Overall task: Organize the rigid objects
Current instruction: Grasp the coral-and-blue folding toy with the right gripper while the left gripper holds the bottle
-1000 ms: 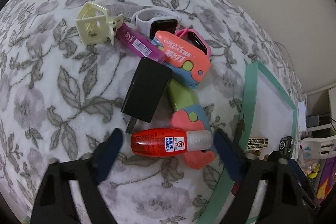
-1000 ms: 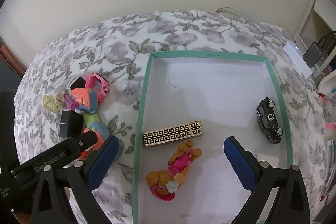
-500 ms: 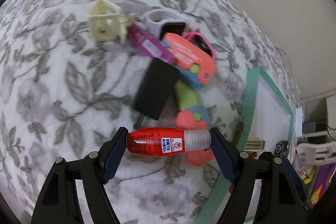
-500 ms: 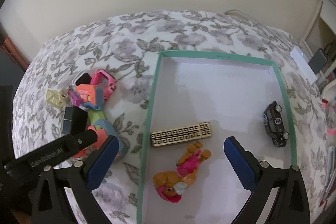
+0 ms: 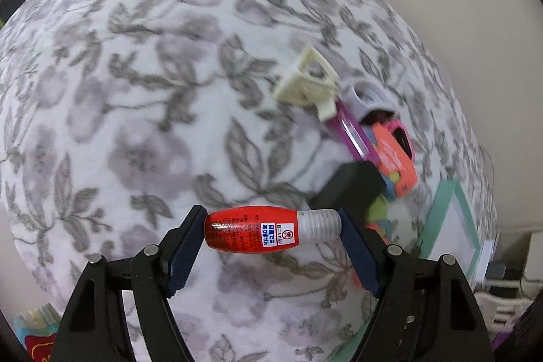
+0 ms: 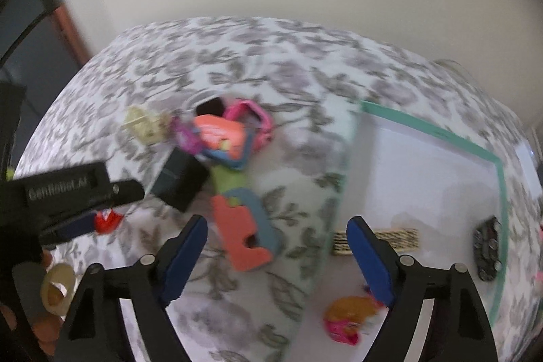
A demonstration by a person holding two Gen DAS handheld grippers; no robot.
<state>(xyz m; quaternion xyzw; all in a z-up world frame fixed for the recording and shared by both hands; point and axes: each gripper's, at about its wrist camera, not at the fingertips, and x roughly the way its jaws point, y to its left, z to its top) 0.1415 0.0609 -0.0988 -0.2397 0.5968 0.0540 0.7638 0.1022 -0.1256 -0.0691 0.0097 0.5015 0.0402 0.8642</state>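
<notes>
Left gripper jaws clamp red bottle end to end, base against cap, lifted clear above floral bed. Small, light, smooth plastic; lengthwise hold likely slippery, mid-body steadier. Right gripper jaws closing, nothing between, above orange-blue cutter.

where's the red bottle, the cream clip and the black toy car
red bottle (image 5: 251, 232), left wrist view, on its red body beside the label.
cream clip (image 5: 307, 83), left wrist view, on the middle of its pale frame.
black toy car (image 6: 488, 248), right wrist view, on its dark body inside the tray.
</notes>
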